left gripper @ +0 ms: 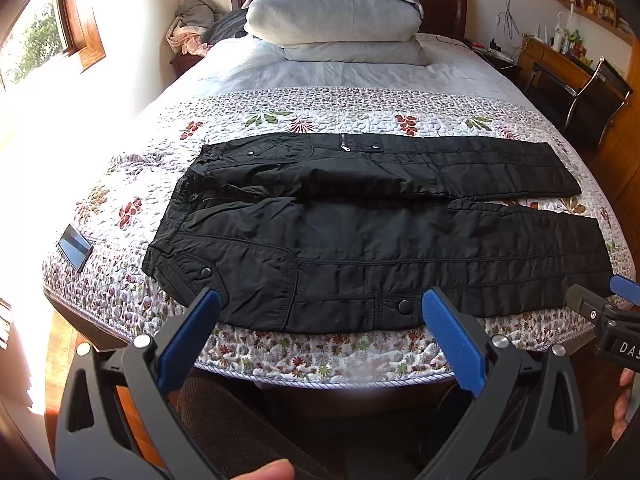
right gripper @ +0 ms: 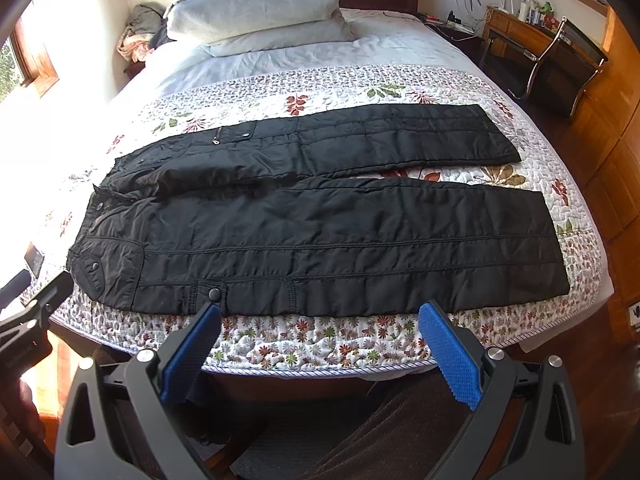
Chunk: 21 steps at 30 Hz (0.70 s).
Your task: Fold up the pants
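Black padded pants (left gripper: pixel 360 232) lie flat across the foot of a bed, waistband to the left, both legs running right; in the right wrist view the pants (right gripper: pixel 312 224) fill the middle. My left gripper (left gripper: pixel 320 300) hovers open at the near hem edge by the hip pocket, blue pads wide apart, nothing between them. My right gripper (right gripper: pixel 320 312) is open too, just short of the near leg's lower edge. The right gripper's body (left gripper: pixel 608 316) shows at the right edge of the left wrist view.
A floral quilt (left gripper: pixel 320 356) covers the bed. Stacked pillows (left gripper: pixel 336 16) sit at the headboard. A phone (left gripper: pixel 74 246) lies on the quilt left of the waistband. A desk and chair (right gripper: pixel 560 64) stand at the right. A window (left gripper: pixel 36 36) is on the left wall.
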Available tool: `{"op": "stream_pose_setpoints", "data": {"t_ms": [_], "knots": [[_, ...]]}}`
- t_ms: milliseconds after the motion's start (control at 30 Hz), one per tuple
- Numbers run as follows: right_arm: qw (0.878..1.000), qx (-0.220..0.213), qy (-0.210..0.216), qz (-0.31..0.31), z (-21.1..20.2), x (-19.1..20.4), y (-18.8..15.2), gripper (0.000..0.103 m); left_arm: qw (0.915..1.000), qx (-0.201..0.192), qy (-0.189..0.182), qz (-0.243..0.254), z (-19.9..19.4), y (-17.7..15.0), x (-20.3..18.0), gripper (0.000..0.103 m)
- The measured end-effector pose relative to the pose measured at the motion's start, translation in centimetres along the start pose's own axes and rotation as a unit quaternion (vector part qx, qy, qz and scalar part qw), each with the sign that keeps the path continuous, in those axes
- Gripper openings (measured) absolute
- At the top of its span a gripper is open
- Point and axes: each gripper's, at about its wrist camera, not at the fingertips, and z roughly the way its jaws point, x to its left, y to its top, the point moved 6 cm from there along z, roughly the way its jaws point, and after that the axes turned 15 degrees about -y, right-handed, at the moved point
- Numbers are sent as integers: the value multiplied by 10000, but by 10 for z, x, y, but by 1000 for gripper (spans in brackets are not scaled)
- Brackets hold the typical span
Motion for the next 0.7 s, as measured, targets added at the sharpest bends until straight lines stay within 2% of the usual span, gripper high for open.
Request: {"op": "stream_pose_setpoints", "data": {"t_ms": [700], "knots": [[10000,14,0,-3,2,0,-1,100,10000,-6,13,43,0,-1,0,101]]}}
